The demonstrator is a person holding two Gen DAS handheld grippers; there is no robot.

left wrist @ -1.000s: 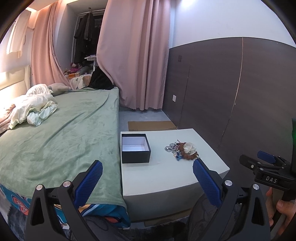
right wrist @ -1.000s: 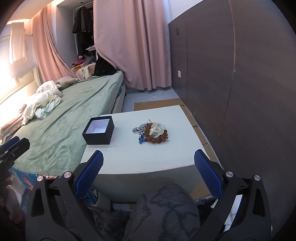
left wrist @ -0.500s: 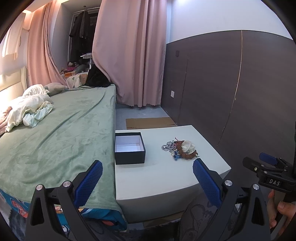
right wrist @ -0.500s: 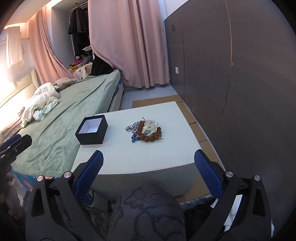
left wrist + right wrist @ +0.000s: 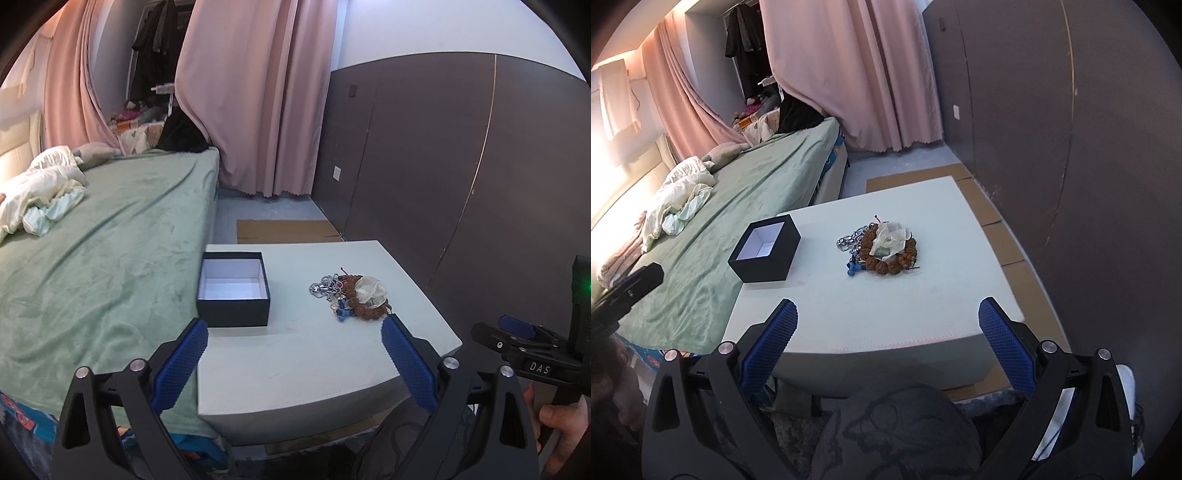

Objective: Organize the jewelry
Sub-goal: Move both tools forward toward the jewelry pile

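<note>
Item: one small open black cardboard box with a white lining (image 5: 764,249), empty, standing toward the bed side of the pale square surface (image 5: 886,314); near it, not touching, one tangled heap of brown wooden beads, silver chain and cream ribbon (image 5: 886,245). Both the left claw (image 5: 293,354) and right claw (image 5: 886,345) hang short of the near edge, spread wide, holding nothing. Step judged: approach, nothing boxed yet; next calls for the right claw to reach the heap and pinch one piece loose without dragging the tangle.
</note>
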